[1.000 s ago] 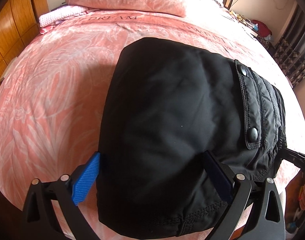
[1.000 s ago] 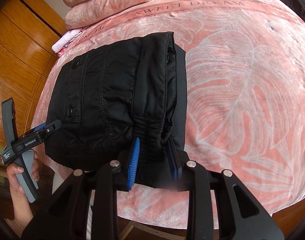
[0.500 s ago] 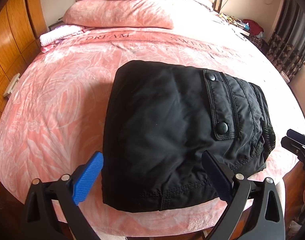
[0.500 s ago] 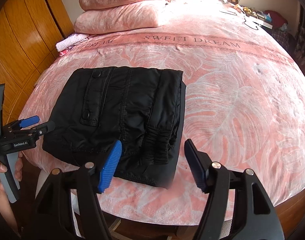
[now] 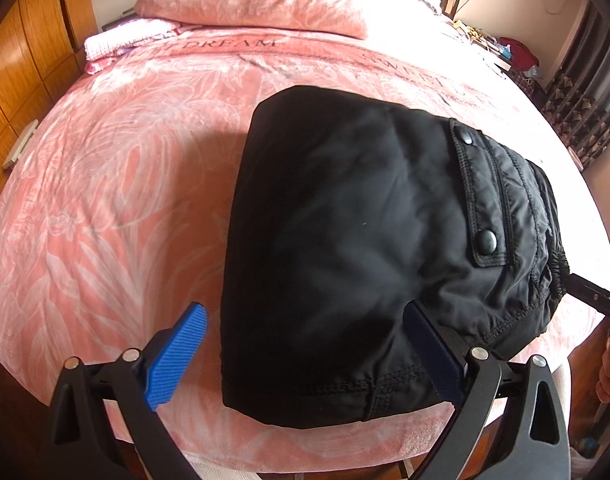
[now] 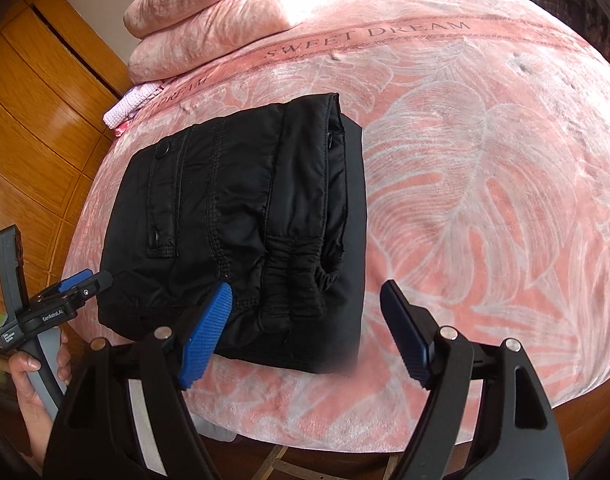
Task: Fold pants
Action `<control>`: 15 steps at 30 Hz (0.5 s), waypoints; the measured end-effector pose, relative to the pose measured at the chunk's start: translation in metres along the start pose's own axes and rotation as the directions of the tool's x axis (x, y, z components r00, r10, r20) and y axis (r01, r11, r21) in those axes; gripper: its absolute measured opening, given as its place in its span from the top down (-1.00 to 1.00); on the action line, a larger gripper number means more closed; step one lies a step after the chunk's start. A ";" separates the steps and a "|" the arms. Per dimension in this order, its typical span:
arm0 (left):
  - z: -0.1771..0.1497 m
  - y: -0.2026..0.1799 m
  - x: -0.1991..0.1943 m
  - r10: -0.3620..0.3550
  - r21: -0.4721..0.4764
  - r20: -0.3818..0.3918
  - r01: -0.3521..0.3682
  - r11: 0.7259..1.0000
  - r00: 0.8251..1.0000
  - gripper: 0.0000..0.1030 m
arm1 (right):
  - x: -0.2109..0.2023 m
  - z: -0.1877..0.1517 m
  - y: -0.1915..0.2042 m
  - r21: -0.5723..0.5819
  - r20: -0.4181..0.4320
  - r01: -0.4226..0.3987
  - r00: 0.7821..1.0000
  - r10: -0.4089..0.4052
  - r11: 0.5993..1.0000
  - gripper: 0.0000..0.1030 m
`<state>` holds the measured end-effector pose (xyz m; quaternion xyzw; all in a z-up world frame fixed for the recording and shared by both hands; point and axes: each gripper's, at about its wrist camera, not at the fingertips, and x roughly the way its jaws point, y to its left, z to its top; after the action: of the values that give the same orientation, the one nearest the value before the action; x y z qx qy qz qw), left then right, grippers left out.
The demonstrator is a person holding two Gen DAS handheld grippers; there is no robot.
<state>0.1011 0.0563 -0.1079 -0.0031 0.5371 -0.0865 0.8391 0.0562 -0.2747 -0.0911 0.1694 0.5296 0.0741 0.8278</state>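
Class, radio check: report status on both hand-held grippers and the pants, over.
Left hand-held gripper open, straddling the near hem. Right hand-held gripper open, at the waistband end. Pants folded into a compact bundle on the pink bedspread. Nothing in the way.

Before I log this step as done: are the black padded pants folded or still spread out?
Folded. The black padded pants lie as a compact stacked rectangle on the pink leaf-print bedspread, layered edges and gathered cuff showing at the right side.

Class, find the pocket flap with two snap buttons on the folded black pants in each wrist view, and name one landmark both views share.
Left wrist view: pocket flap lies right of centre, on the pants' right side.
Right wrist view: pocket flap lies left of centre, on the pants' left part.
Shared landmark: the pink pillow at the bed's far end.
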 end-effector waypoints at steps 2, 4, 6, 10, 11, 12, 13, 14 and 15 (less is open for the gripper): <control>-0.002 0.012 0.005 -0.024 -0.033 -0.021 0.023 0.999 0.999 -0.93 | 0.005 -0.001 -0.001 0.003 -0.011 -0.001 1.000 0.001 1.000 -0.49; -0.002 0.026 0.010 -0.099 -0.089 -0.039 0.095 0.992 0.994 -0.93 | 0.007 -0.001 -0.002 0.009 -0.016 -0.006 1.000 0.006 1.000 -0.50; -0.002 0.040 0.015 -0.183 -0.149 -0.051 0.174 0.973 0.982 -0.93 | 0.008 -0.001 -0.003 0.018 -0.018 -0.015 1.000 0.015 1.000 -0.51; -0.001 0.054 0.021 -0.276 -0.183 -0.063 0.261 0.948 0.959 -0.93 | 0.011 -0.001 -0.009 0.051 -0.034 -0.047 0.998 0.049 0.998 -0.52; -0.001 0.057 0.021 -0.298 -0.185 -0.058 0.283 0.941 0.953 -0.93 | 0.012 -0.002 -0.011 0.059 -0.039 -0.051 0.998 0.054 0.997 -0.53; -0.001 0.059 0.020 -0.338 -0.190 -0.051 0.323 0.927 0.940 -0.93 | 0.013 -0.001 -0.012 0.067 -0.043 -0.054 0.997 0.057 0.996 -0.53; -0.001 0.061 0.021 -0.390 -0.199 -0.045 0.375 0.906 0.920 -0.93 | 0.013 -0.001 -0.013 0.076 -0.045 -0.061 0.997 0.065 0.995 -0.53; -0.001 0.063 0.023 -0.439 -0.216 -0.043 0.421 0.881 0.897 -0.93 | 0.014 -0.001 -0.014 0.084 -0.045 -0.072 0.996 0.076 0.994 -0.53; -0.001 0.066 0.025 -0.447 -0.231 -0.037 0.428 0.874 0.894 -0.93 | 0.014 -0.001 -0.014 0.092 -0.043 -0.086 0.995 0.090 0.992 -0.53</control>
<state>0.1200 0.1176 -0.1377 -0.2123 0.5657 -0.2150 0.7673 0.0605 -0.2835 -0.1081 0.2279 0.5438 0.0906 0.8026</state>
